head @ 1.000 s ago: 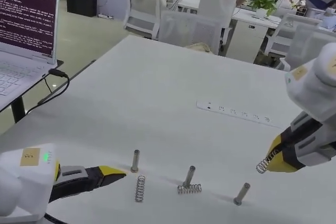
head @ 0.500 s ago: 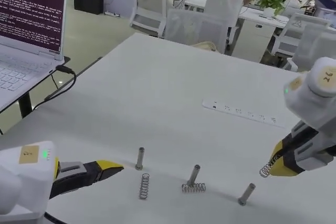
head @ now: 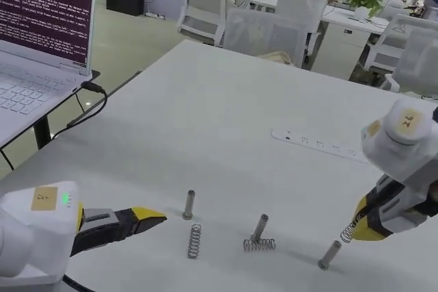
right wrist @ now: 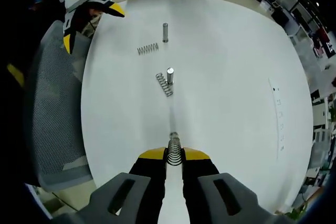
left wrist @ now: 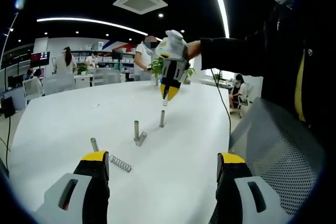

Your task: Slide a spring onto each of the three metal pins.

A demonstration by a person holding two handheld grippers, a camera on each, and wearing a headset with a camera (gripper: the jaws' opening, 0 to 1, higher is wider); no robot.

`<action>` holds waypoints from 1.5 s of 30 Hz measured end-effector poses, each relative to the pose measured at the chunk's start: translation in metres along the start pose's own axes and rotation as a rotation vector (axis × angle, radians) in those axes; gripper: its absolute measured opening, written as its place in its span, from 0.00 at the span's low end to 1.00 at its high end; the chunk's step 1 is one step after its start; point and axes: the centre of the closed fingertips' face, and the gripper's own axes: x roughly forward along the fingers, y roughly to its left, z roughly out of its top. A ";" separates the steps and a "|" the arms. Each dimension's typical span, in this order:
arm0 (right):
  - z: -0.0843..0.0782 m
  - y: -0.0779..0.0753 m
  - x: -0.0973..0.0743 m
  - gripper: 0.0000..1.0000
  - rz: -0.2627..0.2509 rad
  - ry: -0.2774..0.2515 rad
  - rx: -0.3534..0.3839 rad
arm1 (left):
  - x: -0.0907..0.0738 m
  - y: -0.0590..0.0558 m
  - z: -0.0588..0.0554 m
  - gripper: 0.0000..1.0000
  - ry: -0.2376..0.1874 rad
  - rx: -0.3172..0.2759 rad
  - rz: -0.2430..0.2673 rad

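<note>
Three metal pins stand upright on the white table [head: 205, 121]: a left pin [head: 189, 204], a middle pin [head: 260, 227] and a right pin [head: 330, 254]. One loose spring [head: 194, 241] lies near the left pin, another spring [head: 259, 244] lies at the foot of the middle pin. My right gripper [head: 356, 226] is shut on a third spring [head: 348, 232], which hangs just above and to the right of the right pin. In the right gripper view this spring [right wrist: 174, 153] pokes out between the shut jaws. My left gripper [left wrist: 163, 162] is open and holds nothing, left of the left pin [left wrist: 94, 144].
A white power strip [head: 318, 145] lies on the table behind the pins. An open laptop [head: 41, 32] sits on a stand at the left, its cable trailing to the table edge. Office chairs [head: 263, 32] and people are beyond the far edge.
My right gripper has come down and closer to the right pin with the spring in it. The left gripper has hardly moved. The head camera has shifted.
</note>
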 end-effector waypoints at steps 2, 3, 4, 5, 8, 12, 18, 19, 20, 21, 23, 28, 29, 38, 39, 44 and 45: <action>-0.001 -0.002 0.003 0.08 0.004 0.000 -0.001 | 0.000 0.000 0.000 0.82 0.001 0.000 0.001; -0.001 -0.002 0.004 0.08 0.005 0.001 0.000 | -0.001 0.000 0.000 0.81 0.002 -0.001 0.001; -0.002 -0.003 0.006 0.08 0.008 0.003 -0.002 | -0.001 0.000 -0.002 0.81 0.007 -0.002 0.003; -0.003 -0.004 0.007 0.08 0.009 0.005 -0.002 | -0.001 -0.001 -0.002 0.81 0.009 -0.002 0.002; -0.006 -0.005 0.010 0.08 0.012 0.016 -0.003 | -0.001 -0.002 -0.004 0.81 0.013 -0.004 0.004; -0.006 -0.004 0.012 0.08 0.022 0.016 -0.001 | -0.001 -0.002 -0.005 0.80 0.017 -0.006 0.006; -0.007 -0.003 0.014 0.08 0.030 0.015 -0.002 | 0.000 -0.002 -0.005 0.79 0.020 -0.006 0.011; -0.007 -0.003 0.015 0.08 0.031 0.016 -0.003 | 0.000 -0.002 -0.005 0.79 0.021 -0.007 0.010; -0.007 -0.003 0.016 0.08 0.032 0.016 -0.004 | 0.000 -0.002 -0.006 0.78 0.022 -0.007 0.011; -0.008 -0.003 0.016 0.08 0.034 0.015 -0.004 | 0.000 -0.003 -0.006 0.78 0.024 -0.006 0.013; -0.008 -0.002 0.019 0.08 0.037 0.015 -0.004 | 0.000 -0.003 -0.006 0.78 0.024 -0.008 0.014; -0.008 -0.003 0.025 0.08 0.043 0.013 -0.005 | 0.000 -0.003 -0.008 0.77 0.030 -0.009 0.016; -0.008 -0.003 0.026 0.08 0.046 0.014 -0.005 | 0.000 -0.003 -0.008 0.77 0.031 -0.009 0.016; -0.012 -0.003 0.040 0.08 0.049 0.017 -0.004 | 0.002 -0.004 -0.007 0.76 0.034 -0.010 0.018; -0.012 -0.003 0.043 0.08 0.050 0.018 -0.001 | 0.003 -0.004 -0.007 0.76 0.035 -0.010 0.019; -0.014 -0.002 0.051 0.08 0.043 0.032 -0.009 | 0.003 -0.004 -0.006 0.76 0.037 -0.011 0.018; -0.014 -0.002 0.053 0.08 0.039 0.033 -0.011 | 0.004 -0.004 -0.006 0.75 0.038 -0.011 0.017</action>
